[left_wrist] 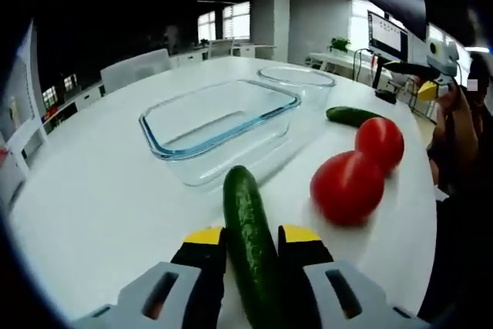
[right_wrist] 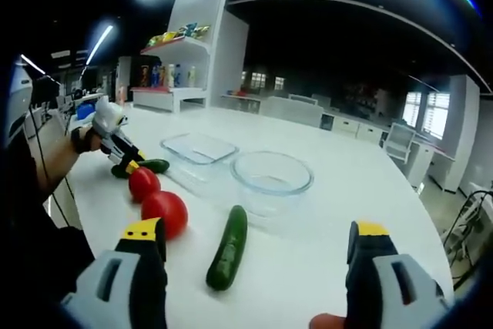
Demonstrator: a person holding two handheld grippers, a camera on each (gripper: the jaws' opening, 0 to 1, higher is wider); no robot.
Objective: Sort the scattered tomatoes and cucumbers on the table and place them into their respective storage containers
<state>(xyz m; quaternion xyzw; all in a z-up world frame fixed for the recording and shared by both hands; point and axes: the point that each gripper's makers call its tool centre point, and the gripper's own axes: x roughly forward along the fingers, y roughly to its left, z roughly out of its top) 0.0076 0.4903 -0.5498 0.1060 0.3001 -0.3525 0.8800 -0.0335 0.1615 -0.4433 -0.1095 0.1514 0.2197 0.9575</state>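
Green cucumber (left_wrist: 250, 244) sits pinched between the left gripper's (left_wrist: 253, 238) fingers, ready for the rectangular glass dish (left_wrist: 219, 125) just ahead. Right gripper (right_wrist: 258, 238) hovers with fingers spread above the worktop (right_wrist: 323, 267), free for another cucumber (right_wrist: 228, 249).

I see one dark green cucumber (left_wrist: 250, 248) lying lengthwise between my left gripper's (left_wrist: 253, 241) jaws, its tip just short of the rectangular glass container (left_wrist: 219, 121). Two red tomatoes (left_wrist: 347, 187) touch each other to its right. A second cucumber (left_wrist: 353, 115) lies farther off, near the round glass bowl (left_wrist: 296, 77). Both containers stand empty.
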